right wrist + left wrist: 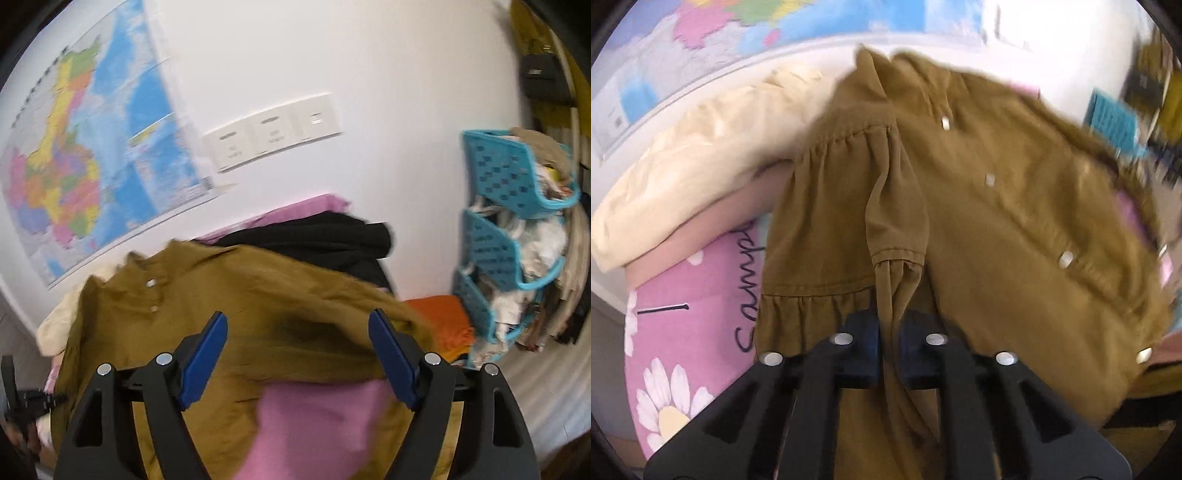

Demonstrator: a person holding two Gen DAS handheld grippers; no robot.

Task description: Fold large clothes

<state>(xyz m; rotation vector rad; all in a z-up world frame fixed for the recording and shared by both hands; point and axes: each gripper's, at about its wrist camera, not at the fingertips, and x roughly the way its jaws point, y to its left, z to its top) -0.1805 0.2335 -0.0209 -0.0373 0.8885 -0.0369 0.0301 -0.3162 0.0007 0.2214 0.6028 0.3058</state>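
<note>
The olive-brown shirt (pixel 1015 206) lies spread on the pink flowered bedsheet (pixel 690 332), front up, a row of pale buttons (pixel 1065 259) running down its placket and gathered seams along its near panel. One sleeve (pixel 897 221) is laid back across the body, its cuff trailing toward the camera. Beside it rests a cream pillow (pixel 683 166), under a wall map (pixel 74 166).

The left tool (pixel 889 343) is tipped steeply down, its blue pads clamped together on the narrow bunched sleeve cuff, with fabric running straight through between them.

Over on the right: the right tool (pixel 299 354) hovers above the shirt's (pixel 277 314) far edge, angled gently down, fingers (pixel 393 354) spread wide apart and gripping nothing. Beneath it there's shirt cloth and a patch of pink sheet. Behind the shirt sit a black garment (pixel 332 236) and something orange (pixel 439 321), with stacked turquoise baskets (pixel 495 229) further right.
</note>
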